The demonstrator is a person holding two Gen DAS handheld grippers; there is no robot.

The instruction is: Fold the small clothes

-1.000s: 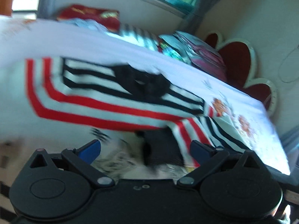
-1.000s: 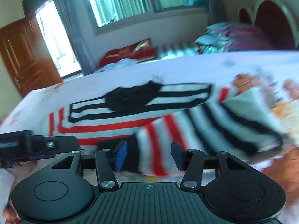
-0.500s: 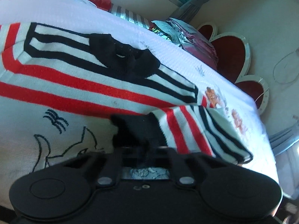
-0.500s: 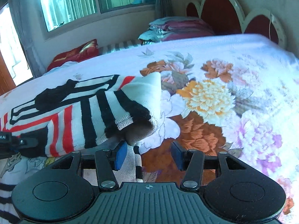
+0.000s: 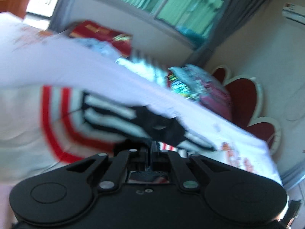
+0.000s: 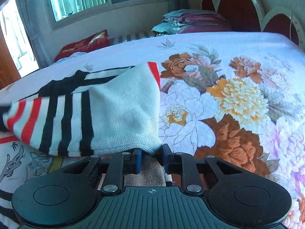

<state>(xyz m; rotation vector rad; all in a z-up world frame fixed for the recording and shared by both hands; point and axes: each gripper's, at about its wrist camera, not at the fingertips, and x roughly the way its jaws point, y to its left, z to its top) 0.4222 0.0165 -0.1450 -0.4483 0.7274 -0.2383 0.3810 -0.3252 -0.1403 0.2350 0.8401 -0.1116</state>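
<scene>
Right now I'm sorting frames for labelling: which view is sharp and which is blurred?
Left wrist view: heavy motion smear over the striped sweater and bed; only the left hand-held gripper is crisp. Right wrist view: sharp, the knit weave and floral bedspread are clear, with fisheye bending of the window.

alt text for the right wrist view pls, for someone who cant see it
The right claw closes around a corner of a folded-over sleeve of a striped sweater, white knit with black and red bands. It lies on a floral bedspread, with stacked bedding and a scalloped headboard behind.
</scene>
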